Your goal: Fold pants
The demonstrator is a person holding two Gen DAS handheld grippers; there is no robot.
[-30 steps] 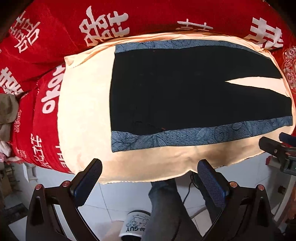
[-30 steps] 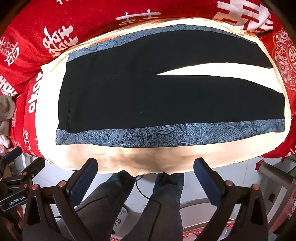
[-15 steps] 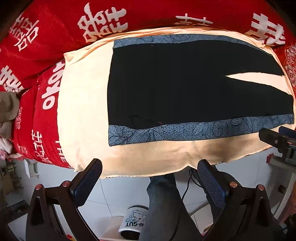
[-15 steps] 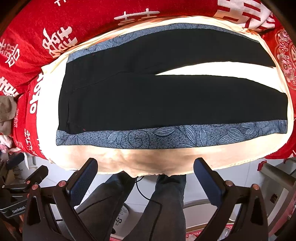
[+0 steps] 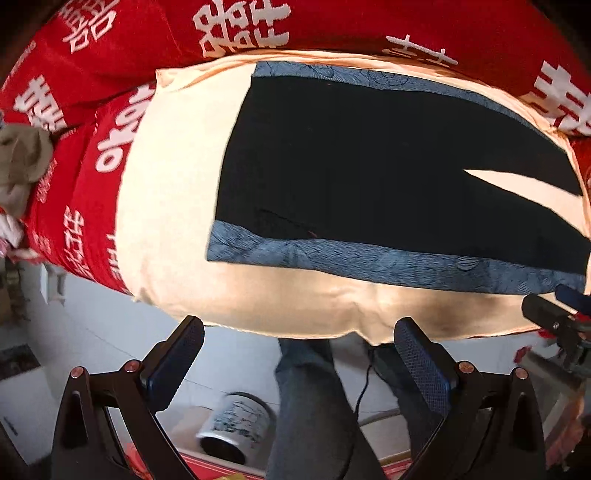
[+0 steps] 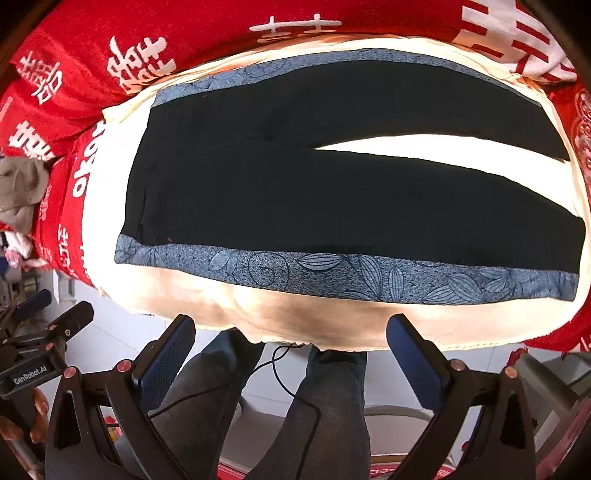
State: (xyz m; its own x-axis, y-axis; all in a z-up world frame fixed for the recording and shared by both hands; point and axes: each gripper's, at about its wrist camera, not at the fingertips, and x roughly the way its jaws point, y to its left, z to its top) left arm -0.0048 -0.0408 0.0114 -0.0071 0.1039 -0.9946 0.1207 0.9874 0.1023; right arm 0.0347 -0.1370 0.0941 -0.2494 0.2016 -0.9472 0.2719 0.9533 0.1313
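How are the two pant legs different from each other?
The near leg lies close to the table's front edge, beside the person; the far leg lies toward the red cloth. The near leg's blue side stripe shows big leaf shapes; the far leg's looks thinner. Both are black, flat and unfolded.

Pants (image 6: 332,199) spread flat on a cloth (image 6: 332,325) over a bedspread (image 6: 74,74); waistband left, legs right. Both grippers before the near edge; mug (image 5: 236,424) on the floor below.
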